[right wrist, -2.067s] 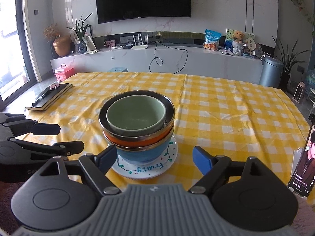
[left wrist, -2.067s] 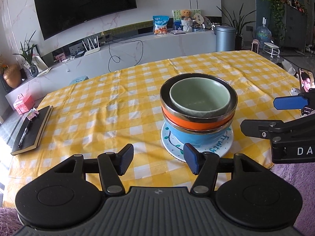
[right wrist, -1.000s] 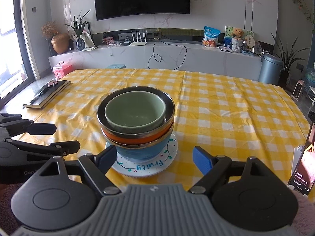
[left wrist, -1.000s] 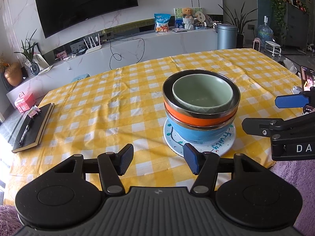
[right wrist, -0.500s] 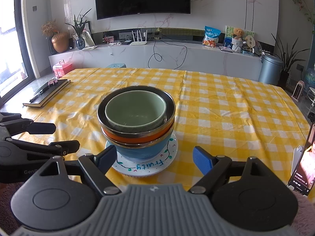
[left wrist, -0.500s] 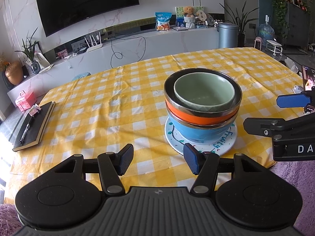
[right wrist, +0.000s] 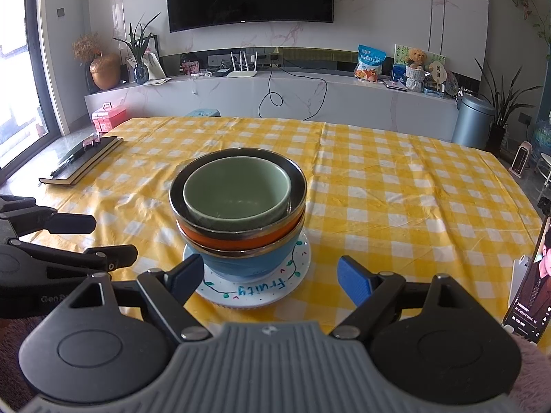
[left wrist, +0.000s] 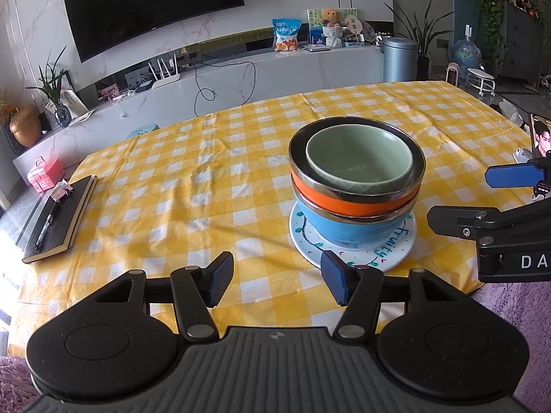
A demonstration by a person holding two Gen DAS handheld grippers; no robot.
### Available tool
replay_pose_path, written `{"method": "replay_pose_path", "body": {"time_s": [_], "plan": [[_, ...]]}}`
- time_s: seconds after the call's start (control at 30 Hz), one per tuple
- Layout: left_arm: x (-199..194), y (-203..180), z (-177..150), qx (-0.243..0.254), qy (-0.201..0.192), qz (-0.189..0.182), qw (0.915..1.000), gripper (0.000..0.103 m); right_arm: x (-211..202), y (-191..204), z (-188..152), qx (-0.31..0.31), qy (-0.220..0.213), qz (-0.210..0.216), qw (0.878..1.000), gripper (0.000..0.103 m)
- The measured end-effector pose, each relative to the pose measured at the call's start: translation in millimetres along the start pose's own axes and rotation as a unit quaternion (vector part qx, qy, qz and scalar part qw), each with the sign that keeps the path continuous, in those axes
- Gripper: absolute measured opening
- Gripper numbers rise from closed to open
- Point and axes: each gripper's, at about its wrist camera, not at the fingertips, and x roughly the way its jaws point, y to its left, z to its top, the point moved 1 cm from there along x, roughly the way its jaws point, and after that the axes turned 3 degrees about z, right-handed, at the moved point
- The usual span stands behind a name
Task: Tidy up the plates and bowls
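Note:
A stack stands near the table's front edge: a white plate [left wrist: 392, 254] [right wrist: 296, 275] lettered "Fruity", a blue bowl [left wrist: 351, 229] [right wrist: 248, 263] on it, an orange steel-rimmed bowl [left wrist: 344, 203] [right wrist: 237, 239] in that, and a pale green bowl [left wrist: 358, 161] [right wrist: 237, 192] on top. My left gripper [left wrist: 275, 278] is open and empty, in front of the stack and to its left. My right gripper [right wrist: 267, 280] is open and empty, just in front of the plate. Each gripper shows in the other's view, the right one [left wrist: 482, 199] and the left one [right wrist: 100, 237].
A yellow checked cloth [left wrist: 193, 186] [right wrist: 396, 186] covers the table. A black notebook with a pen [left wrist: 58, 220] [right wrist: 82, 163] lies at the left edge. A phone [right wrist: 532, 285] [left wrist: 540, 137] stands at the right edge. A purple rug [left wrist: 516, 303] lies below the front edge.
Both grippers have drifted slightly, so the stack sits a touch differently in view. The jaws stay open and the stack has not moved.

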Motion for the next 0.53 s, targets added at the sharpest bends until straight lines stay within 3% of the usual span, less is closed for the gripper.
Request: {"method": "replay_pose_path", "body": {"time_s": [0.53], "plan": [[0.0,0.8,-0.9,0.001,0.0,-0.004,1.0,0.069,-0.2,-1.4,-0.8,-0.001,0.001,0.0,1.0,0.084]]}}
